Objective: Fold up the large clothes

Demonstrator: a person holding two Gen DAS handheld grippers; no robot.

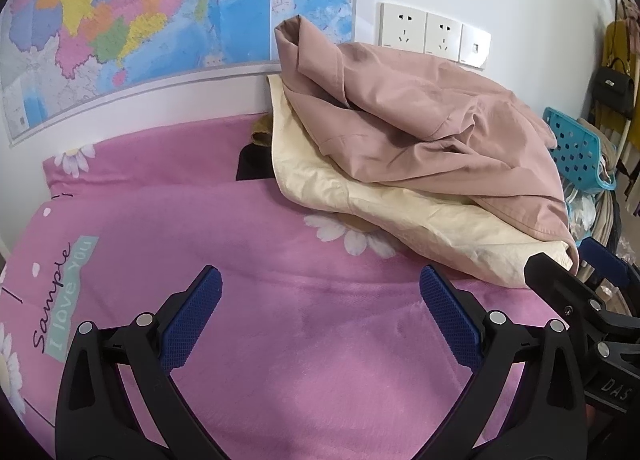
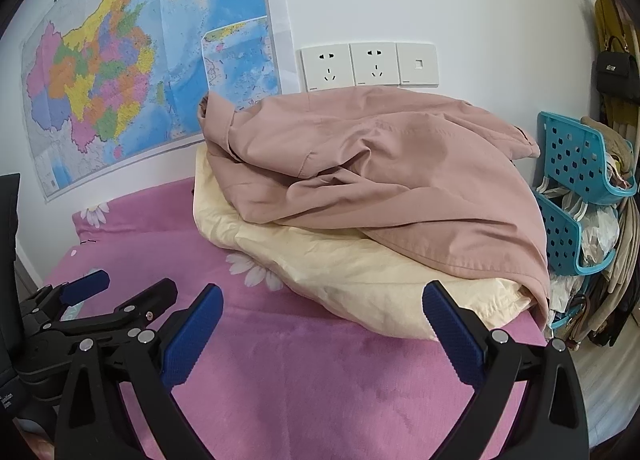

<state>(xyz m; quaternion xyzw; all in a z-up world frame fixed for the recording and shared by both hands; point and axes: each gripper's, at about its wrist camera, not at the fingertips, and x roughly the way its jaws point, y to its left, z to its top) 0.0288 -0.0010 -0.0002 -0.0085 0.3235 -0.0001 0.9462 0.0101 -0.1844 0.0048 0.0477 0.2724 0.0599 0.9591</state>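
Both my left gripper (image 1: 320,284) and my right gripper (image 2: 322,302) have their jaws spread wide and hold nothing; they hover over the pink blanket (image 1: 280,340) that covers the bed, in front of the pile of clothes. The pile is my landmark: a dusty pink garment (image 2: 380,163) lies crumpled on top of a cream garment (image 2: 340,272), and behind the pile something dark and something mustard-coloured (image 1: 260,129) show only a little. The pile sits at the far right part of the bed, close to the wall sockets (image 2: 368,63), and its right edge hangs near the edge of the bed, beside the blue baskets (image 2: 576,163). I think the main risk is here: if I pull the pink garment from one corner only, it can drag the cream one with it, or push it off the bed toward the baskets. Also, the folds hide where the collar and sleeves are, so my jaws may pinch two layers together, and then the garment will not spread flat on the blanket in front of the pile.
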